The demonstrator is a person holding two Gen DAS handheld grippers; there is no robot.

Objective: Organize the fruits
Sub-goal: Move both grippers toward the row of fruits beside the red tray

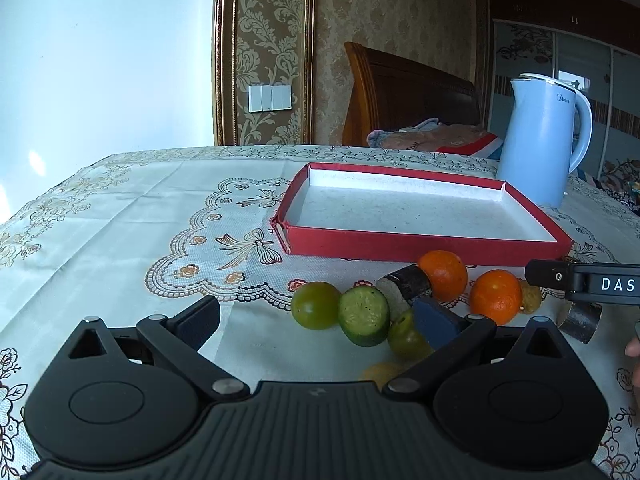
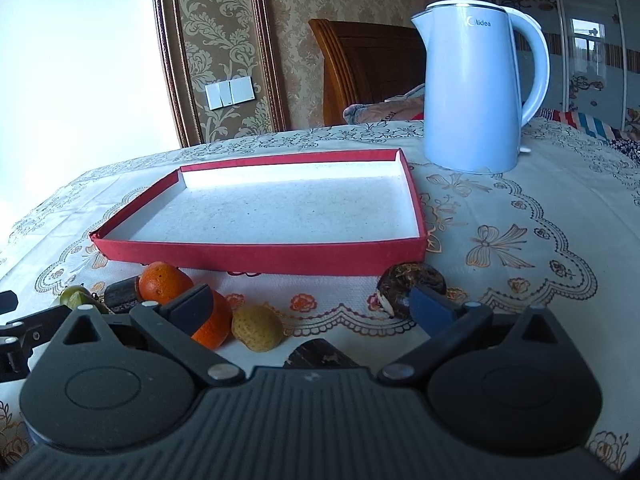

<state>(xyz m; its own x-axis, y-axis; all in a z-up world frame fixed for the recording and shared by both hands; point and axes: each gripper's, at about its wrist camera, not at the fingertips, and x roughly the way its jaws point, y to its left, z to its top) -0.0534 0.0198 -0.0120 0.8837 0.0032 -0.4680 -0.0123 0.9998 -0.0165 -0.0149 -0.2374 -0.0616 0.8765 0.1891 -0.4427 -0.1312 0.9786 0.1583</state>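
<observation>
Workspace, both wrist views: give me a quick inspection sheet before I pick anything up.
Surface: table under an embroidered cloth.
Job's things: red tray holds nothing; two oranges, green fruits, a cucumber piece, a yellow fruit and dark pieces lie on the cloth beside its near wall.
Clutter: blue kettle beyond the tray's far right corner.
Grippers: left gripper and right gripper open, holding nothing.
Cables: nothing seen.
Surroundings: patterned wall, wooden headboard, bedding.

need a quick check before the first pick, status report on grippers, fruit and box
Left gripper open, right gripper open, nothing held. Fruit loose before empty red box. Kettle behind, clear.
</observation>
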